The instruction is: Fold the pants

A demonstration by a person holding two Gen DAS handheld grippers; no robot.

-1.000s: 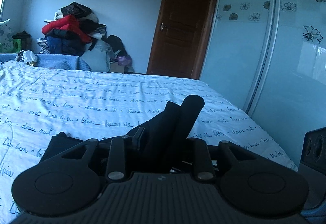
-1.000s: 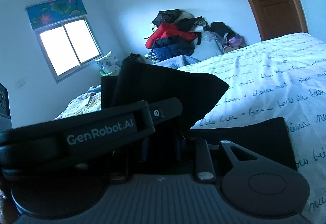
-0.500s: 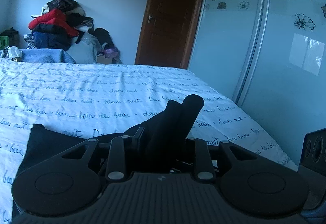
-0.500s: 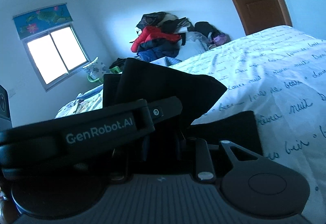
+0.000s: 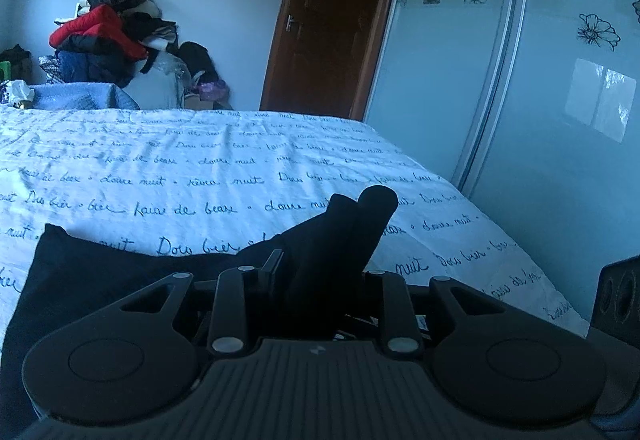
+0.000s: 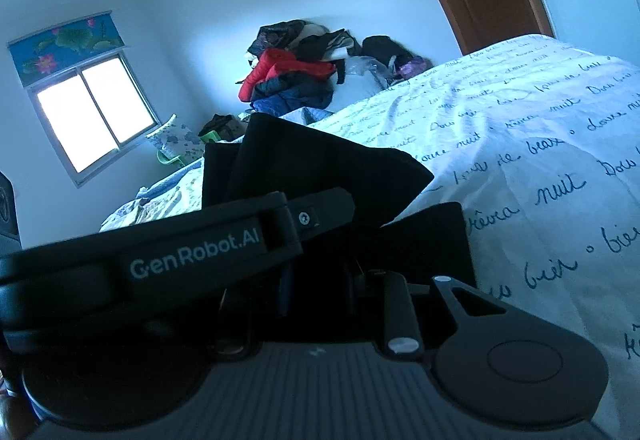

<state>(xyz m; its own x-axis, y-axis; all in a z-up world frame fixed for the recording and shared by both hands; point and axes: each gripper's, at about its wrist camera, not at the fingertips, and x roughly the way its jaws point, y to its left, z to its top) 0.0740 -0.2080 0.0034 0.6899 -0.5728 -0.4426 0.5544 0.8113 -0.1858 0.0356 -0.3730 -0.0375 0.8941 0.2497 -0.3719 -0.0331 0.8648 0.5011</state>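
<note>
The black pants (image 5: pixel 96 272) lie at the near edge of the bed (image 5: pixel 224 160), whose white cover has blue script. My left gripper (image 5: pixel 324 260) is shut on a fold of the pants that stands up between its fingers as a rolled edge. In the right wrist view my right gripper (image 6: pixel 320 240) is shut on another bunch of the pants (image 6: pixel 320 164), which rises in front of the camera. The other gripper's body, marked GenRobot.AI (image 6: pixel 192 260), crosses the lower left of that view and hides the right fingers.
A pile of clothes (image 5: pixel 108 36) is stacked beyond the far end of the bed. A brown door (image 5: pixel 328 16) and a sliding wardrobe with flower prints (image 5: pixel 540 80) stand at the right. A bright window (image 6: pixel 92 112) is at the left in the right wrist view.
Both grippers have shifted while holding the pants. More of the black cloth now lies spread at the left in the left wrist view, and the room has slid sideways in both views.
</note>
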